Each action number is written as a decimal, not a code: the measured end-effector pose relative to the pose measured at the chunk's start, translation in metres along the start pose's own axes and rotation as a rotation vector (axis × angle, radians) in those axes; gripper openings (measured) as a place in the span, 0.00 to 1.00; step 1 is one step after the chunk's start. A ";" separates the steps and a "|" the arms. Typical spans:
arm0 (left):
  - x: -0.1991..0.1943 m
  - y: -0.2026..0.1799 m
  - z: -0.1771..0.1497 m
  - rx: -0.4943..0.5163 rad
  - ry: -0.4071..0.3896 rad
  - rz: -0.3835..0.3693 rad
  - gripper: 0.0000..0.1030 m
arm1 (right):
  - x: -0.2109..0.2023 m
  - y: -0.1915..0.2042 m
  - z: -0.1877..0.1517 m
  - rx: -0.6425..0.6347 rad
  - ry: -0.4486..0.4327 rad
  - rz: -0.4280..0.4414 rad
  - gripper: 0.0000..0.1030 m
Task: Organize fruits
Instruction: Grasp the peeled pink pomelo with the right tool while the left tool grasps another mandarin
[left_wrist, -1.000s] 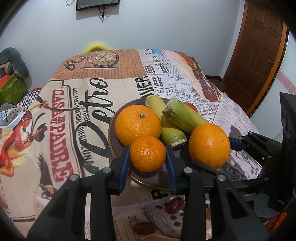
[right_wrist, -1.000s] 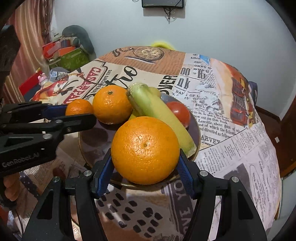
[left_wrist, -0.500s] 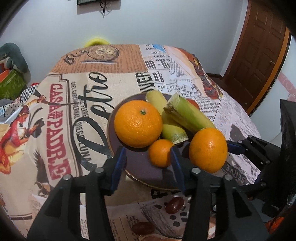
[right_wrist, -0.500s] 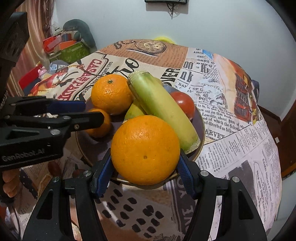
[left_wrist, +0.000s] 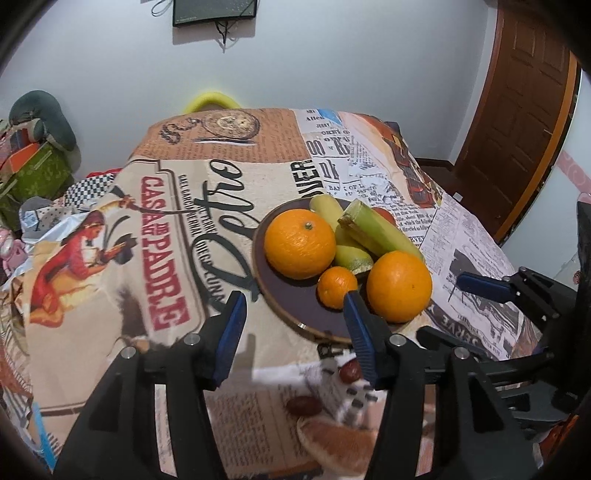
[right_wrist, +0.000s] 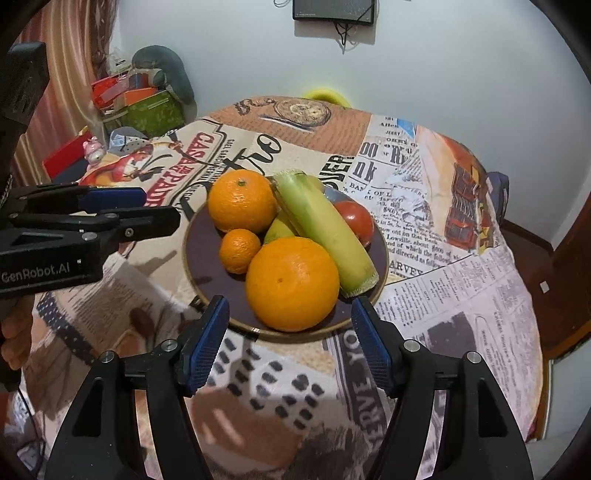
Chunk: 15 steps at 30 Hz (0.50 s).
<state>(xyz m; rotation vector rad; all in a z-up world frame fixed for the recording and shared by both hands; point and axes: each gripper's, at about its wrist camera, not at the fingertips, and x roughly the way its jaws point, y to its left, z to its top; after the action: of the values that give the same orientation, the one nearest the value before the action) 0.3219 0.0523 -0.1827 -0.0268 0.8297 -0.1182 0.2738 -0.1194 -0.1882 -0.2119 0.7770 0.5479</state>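
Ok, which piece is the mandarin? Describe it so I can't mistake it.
Find the dark round plate on the newspaper-print tablecloth. The mandarin sits on the plate's left half, between the far orange and the near orange. It is the smallest orange fruit there.

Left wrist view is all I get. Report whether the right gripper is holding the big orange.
Observer: No. In the right wrist view the right gripper is open, and the big orange rests on the plate, clear of both pads.
Operator: Name the red thing behind the banana.
Observer: A tomato, on the plate against the banana's far side.
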 end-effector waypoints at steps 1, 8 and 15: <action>-0.004 0.001 -0.002 0.000 -0.002 0.004 0.53 | -0.003 0.001 -0.001 -0.001 -0.001 0.004 0.64; -0.030 0.012 -0.023 -0.001 -0.003 0.044 0.53 | -0.020 0.022 -0.013 -0.013 -0.001 0.049 0.67; -0.046 0.029 -0.050 -0.016 0.015 0.081 0.55 | -0.013 0.058 -0.027 -0.059 0.044 0.103 0.67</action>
<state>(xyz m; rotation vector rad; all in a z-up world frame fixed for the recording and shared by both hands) 0.2575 0.0876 -0.1845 -0.0074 0.8457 -0.0350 0.2181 -0.0859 -0.1972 -0.2404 0.8183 0.6663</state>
